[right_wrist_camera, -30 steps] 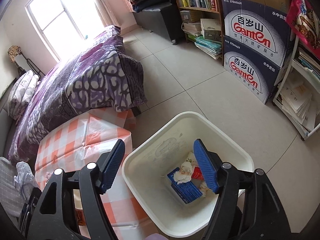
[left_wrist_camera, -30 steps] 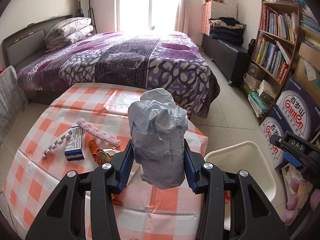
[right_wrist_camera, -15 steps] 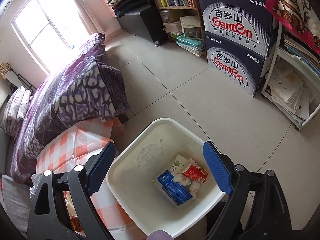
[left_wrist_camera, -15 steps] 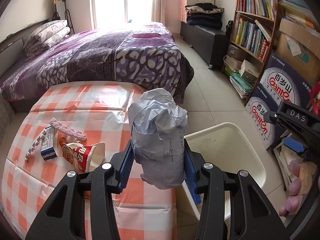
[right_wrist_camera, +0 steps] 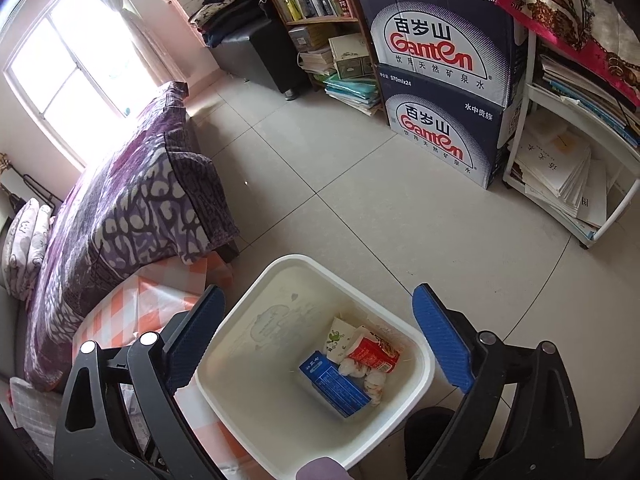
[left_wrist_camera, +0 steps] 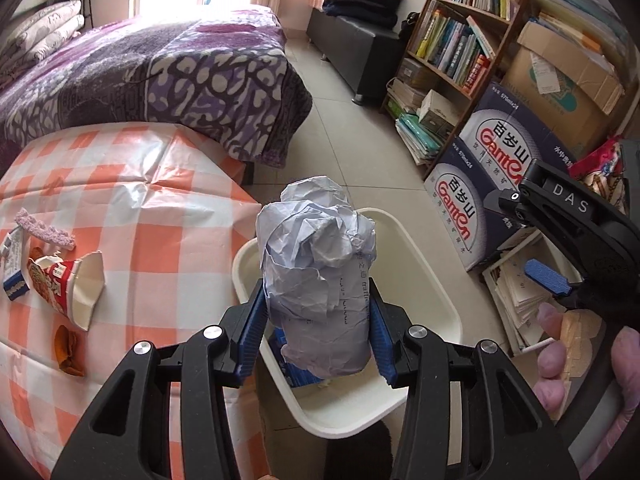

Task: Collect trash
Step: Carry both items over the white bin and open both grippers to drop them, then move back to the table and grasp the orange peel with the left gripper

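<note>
Swinging off the orange-checked tablecloth (left_wrist_camera: 160, 216), my left gripper (left_wrist_camera: 318, 320) now clamps the crumpled grey-white paper wad (left_wrist_camera: 316, 268) above the white plastic bin (left_wrist_camera: 436, 292), so I should centre it before releasing, while my empty right gripper (right_wrist_camera: 320, 340) widens over the bin.

This was a bedroom in a home. A bed (left_wrist_camera: 152, 68) with a purple patterned cover stood under a bright window (right_wrist_camera: 76, 68), pillows (left_wrist_camera: 40, 36) at its head. Beyond the bed's foot, a wooden bookshelf (left_wrist_camera: 460, 40) crammed with books lined the wall, stacked water cartons (right_wrist_camera: 440, 76) beside it. A small table in an orange-checked cloth (left_wrist_camera: 168, 216) stood touching the bed's near corner.
</note>
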A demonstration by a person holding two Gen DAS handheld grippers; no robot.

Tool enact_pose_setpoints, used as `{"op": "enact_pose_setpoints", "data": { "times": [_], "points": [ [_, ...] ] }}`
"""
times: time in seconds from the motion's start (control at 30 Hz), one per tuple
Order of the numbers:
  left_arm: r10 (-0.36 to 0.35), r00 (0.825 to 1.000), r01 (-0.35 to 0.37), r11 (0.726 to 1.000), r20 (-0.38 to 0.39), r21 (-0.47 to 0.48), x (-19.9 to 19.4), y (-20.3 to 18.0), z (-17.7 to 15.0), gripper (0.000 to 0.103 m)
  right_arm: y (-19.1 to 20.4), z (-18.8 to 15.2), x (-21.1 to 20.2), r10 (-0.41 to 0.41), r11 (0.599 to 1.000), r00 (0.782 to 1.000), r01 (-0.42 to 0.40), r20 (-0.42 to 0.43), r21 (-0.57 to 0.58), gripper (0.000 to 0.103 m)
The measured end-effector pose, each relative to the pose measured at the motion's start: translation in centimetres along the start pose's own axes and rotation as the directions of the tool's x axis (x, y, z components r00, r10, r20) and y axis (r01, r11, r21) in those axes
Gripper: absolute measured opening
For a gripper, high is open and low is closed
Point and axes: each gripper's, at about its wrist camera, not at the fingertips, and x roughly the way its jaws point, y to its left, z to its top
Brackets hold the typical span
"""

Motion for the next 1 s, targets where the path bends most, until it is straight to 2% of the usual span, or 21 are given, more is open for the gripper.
{"op": "enact_pose_setpoints", "data": {
  "times": [0.07, 0.13, 0.2, 0.27, 0.5, 0.67, 0.87, 1.0],
  "points": [
    [-0.048, 0.999, 0.048, 0.999, -0.017, -0.008, 0.3, -0.2, -0.1, 0.049, -0.1, 0.0, 0.0, -0.006, 1.000, 1.000, 0.006, 0.001, 0.000, 0.092],
    [-0.071, 0.997, 0.071, 0.997, -0.020, -0.016, 0.3, -0.3, -0.2, 0.061, -0.1, 0.0, 0.1, -0.008, 1.000, 1.000, 0.008, -0.002, 0.000, 0.094],
    [-0.072, 0.997, 0.071, 0.997, -0.013, -0.026, 0.0, -0.2, -0.2, 0.066, -0.1, 0.0, 0.1, -0.012, 1.000, 1.000, 0.012, -0.001, 0.000, 0.095],
    [-0.062, 0.998, 0.062, 0.998, -0.010, -0.032, -0.2, 0.1, -0.1, 0.067, 0.1, -0.1, 0.0, -0.017, 1.000, 1.000, 0.018, 0.004, -0.006, 0.095],
    [0.044, 0.999, -0.044, 0.998, 0.004, -0.040, -1.2, 2.3, -0.4, 0.073, 2.4, -1.4, -0.1, -0.051, 0.994, 0.998, 0.053, 0.020, -0.091, 0.096],
    [0.142, 0.990, -0.141, 0.989, 0.022, -0.032, -2.2, 4.4, -0.8, 0.080, 4.9, -2.8, -0.3, -0.071, 0.981, 0.997, 0.077, 0.039, -0.178, 0.096],
    [0.269, 0.963, -0.268, 0.962, 0.022, -0.041, -3.2, 7.6, -1.3, 0.084, 7.4, -4.5, 0.7, -0.067, 0.973, 0.998, 0.062, -0.015, -0.221, 0.096],
    [0.389, 0.920, -0.392, 0.919, -0.050, -0.043, -2.5, 10.5, -2.1, 0.085, 9.2, -5.8, 1.0, -0.060, 0.962, 0.997, 0.047, -0.041, -0.269, 0.096]
  ]
}}
